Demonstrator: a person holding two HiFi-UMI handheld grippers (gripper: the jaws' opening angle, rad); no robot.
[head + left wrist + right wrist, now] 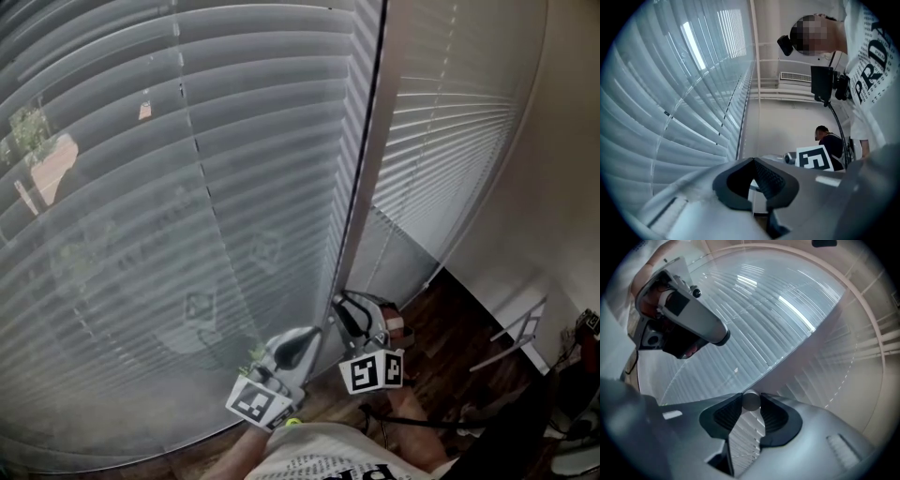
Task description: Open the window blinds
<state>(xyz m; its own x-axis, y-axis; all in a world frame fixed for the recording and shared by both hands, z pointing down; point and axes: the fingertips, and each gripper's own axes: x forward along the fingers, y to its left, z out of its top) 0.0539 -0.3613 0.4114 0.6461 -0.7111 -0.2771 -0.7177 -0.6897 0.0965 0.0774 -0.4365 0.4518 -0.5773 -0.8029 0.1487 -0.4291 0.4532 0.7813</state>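
The window blinds (187,187) fill the left and middle of the head view. Their slats lie nearly flat against one another, so only faint shapes of the outdoors show through. A second blind (450,122) hangs to the right, beyond a pale upright strip of wall. A thin dark wand (359,169) runs down along the right edge of the large blinds towards the two tools.

The right hand-held gripper (751,404) sits low at that edge, above the wooden floor (450,319). Its two ribbed pads (774,418) pinch a small, pale, round piece. This is probably the bottom end of the wand, though the view meets it end-on and shows little of its length. The piece is held right at the tips of the pads, with the slats visible through the gap below it.

The left hand-held gripper (305,339) is just beside the right one, on its left and close to the slats. In its own view the jaw tips are pressed together, pointing up along the blinds. Each tool's marker cube (372,371) faces the head camera.
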